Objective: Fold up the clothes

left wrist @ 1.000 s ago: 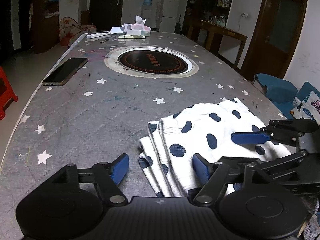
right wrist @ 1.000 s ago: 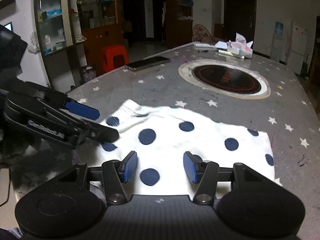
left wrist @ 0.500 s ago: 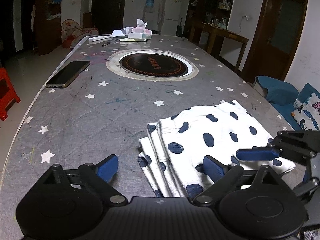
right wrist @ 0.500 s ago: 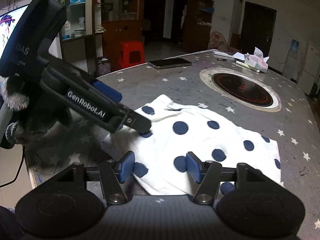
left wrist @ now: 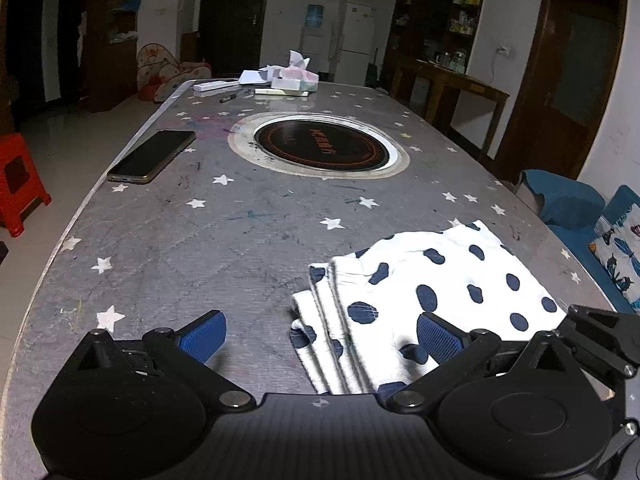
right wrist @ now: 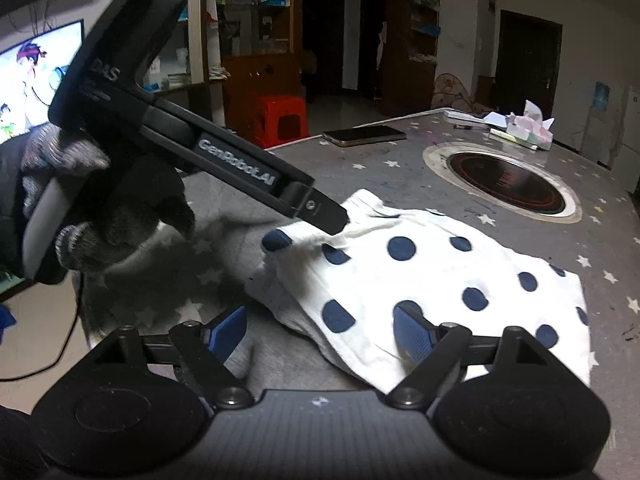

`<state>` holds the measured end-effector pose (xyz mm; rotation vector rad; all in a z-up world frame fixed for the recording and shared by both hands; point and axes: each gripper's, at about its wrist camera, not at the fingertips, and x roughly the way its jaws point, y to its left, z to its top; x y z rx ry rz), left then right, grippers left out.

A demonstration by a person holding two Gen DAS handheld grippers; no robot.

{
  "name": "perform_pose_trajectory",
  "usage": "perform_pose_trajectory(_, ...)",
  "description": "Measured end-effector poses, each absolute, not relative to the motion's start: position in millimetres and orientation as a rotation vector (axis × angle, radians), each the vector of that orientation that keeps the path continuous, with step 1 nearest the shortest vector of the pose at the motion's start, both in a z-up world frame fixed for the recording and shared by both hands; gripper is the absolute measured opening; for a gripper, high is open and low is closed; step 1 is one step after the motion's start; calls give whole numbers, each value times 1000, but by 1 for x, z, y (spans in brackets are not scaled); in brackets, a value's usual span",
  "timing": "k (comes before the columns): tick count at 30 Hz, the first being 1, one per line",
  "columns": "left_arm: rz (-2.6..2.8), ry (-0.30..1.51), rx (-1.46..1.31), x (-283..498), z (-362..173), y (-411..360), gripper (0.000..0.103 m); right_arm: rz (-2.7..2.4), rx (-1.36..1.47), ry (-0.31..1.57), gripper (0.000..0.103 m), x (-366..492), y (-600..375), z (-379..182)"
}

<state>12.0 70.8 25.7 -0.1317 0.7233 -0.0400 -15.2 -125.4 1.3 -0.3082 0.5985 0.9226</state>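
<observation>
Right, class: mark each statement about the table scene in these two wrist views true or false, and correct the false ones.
1. The polka-dot garment lies folded on the table. True.
2. A phone rests on the garment. False: it lies apart, on bare table near the far edge.
3. The left gripper clamps the cloth. False: its jaws are opening, with folded edges between them, unpressed.
4. A round cooktop is set into the table. True.
5. The stool is blue. False: red.
</observation>
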Motion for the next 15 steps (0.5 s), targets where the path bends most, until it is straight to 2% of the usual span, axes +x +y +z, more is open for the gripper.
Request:
perform_pose_trajectory(2, -26, 726, -136, 13, 24, 72, 103, 942, -287, 598, 84, -16, -125, 2)
perform_pose_trajectory(4, -23, 736, -139, 14, 23, 73, 103, 963, -263, 609, 90, -16, -124, 0)
perform_pose_trajectory(15, -13, 789, -121, 20, 8, 75, 103, 1000, -253, 653, 91, -13, -122, -6)
